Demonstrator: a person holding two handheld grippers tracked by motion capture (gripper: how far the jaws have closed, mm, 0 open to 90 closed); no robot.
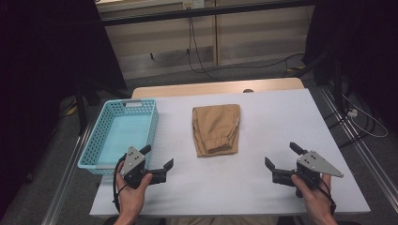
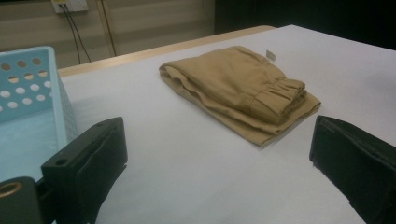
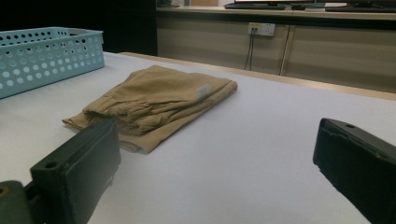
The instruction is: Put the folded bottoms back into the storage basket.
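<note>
A folded tan garment [image 1: 216,129] with an elastic cuff lies in the middle of the white table [image 1: 263,183]. It also lies ahead of the jaws in the left gripper view [image 2: 243,91] and the right gripper view [image 3: 159,100]. My left gripper [image 1: 157,157] rests near the front left of the table, open, nothing between its jaws. My right gripper [image 1: 280,154] sits at the front right, also open and holding nothing. Both point inward toward the garment, each well short of it.
A light blue perforated basket [image 1: 152,123] stands at the table's left edge, just behind my left gripper, with nothing visible inside. Beyond the table are a floor with cables [image 1: 202,65] and a pale wall panel. Dark curtains flank both sides.
</note>
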